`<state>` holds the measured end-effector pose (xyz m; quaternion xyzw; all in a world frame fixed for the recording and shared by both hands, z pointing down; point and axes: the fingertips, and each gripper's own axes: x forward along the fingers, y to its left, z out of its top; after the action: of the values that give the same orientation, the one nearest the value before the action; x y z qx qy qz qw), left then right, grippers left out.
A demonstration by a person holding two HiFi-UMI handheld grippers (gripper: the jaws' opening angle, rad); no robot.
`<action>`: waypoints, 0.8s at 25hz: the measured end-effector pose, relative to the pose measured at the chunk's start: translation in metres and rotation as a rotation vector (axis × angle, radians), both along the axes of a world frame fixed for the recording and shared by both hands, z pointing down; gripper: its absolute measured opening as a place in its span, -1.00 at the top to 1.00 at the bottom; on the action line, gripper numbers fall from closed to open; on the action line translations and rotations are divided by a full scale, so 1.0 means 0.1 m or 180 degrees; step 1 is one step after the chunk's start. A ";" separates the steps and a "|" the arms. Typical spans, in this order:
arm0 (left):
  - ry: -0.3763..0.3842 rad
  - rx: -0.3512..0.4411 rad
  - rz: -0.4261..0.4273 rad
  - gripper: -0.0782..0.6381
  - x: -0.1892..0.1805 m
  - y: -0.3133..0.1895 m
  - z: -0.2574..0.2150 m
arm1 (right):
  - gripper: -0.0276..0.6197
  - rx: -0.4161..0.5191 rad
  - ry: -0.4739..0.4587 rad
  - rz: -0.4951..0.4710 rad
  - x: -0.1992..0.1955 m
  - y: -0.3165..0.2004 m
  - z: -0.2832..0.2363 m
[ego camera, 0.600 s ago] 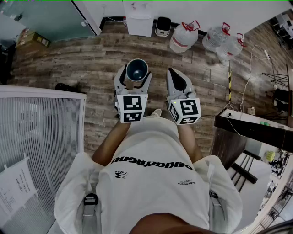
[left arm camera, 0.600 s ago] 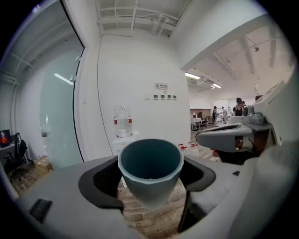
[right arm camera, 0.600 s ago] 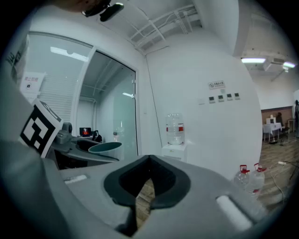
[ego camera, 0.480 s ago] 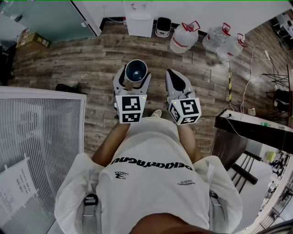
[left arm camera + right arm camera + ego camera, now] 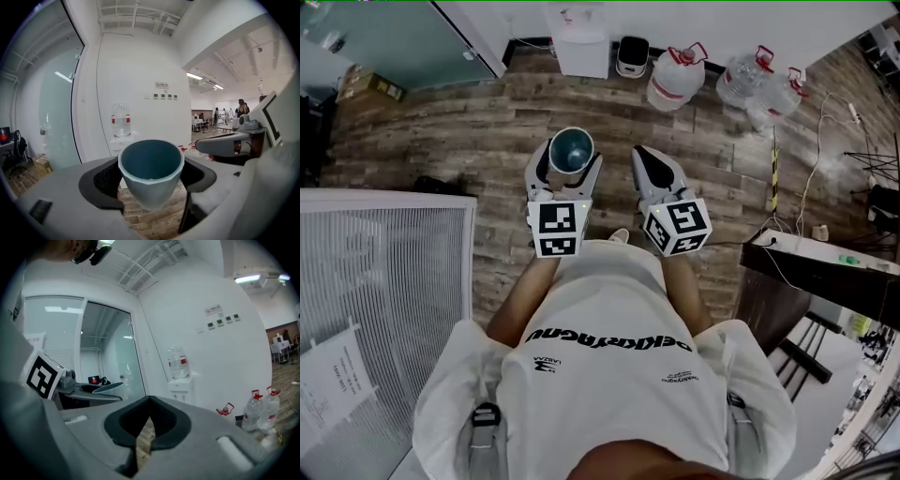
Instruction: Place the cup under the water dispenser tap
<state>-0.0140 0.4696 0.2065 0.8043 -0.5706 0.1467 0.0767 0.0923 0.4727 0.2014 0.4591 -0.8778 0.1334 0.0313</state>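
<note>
Left gripper (image 5: pixel 566 161): we note the jaws set wide, their dark pads pressed on either side of the cup (image 5: pixel 151 171). The cup is upright, tapered, smooth matt blue-grey, with a round rim.

Right gripper (image 5: pixel 149 404): jaws brought together, grey shells meeting at the tips, nothing between them. It sits just beside the left one.

Ahead of both and well apart we see the white boxy water dispenser (image 5: pixel 121 137), with a clear bottle (image 5: pixel 120 119) on top. It stands on wood-plank floor (image 5: pixel 469 122).

Bright, even indoor light; strong fisheye bend.
Above and right of the left gripper (image 5: pixel 150 180), long white ceiling strip lights (image 5: pixel 202 77) glow; both gripper views darken to black corners.
</note>
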 end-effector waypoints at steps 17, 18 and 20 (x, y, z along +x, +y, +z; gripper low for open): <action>-0.0014 -0.0102 -0.0077 -0.24 0.14 -0.85 0.25 | 0.91 -0.0121 0.0008 -0.0010 0.20 -0.89 0.25; 0.0002 -0.0101 -0.0080 -0.24 0.12 -0.98 0.27 | 0.91 -0.0120 0.0033 -0.0017 0.17 -1.00 0.26; 0.0028 -0.0092 -0.0083 -0.24 0.08 -1.26 0.28 | 0.91 -0.0103 0.0082 -0.0022 0.13 -1.27 0.25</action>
<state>-0.0057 0.3434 0.2346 0.7962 -0.5786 0.1504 0.0928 0.1052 0.3461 0.2268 0.4571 -0.8766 0.1415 0.0505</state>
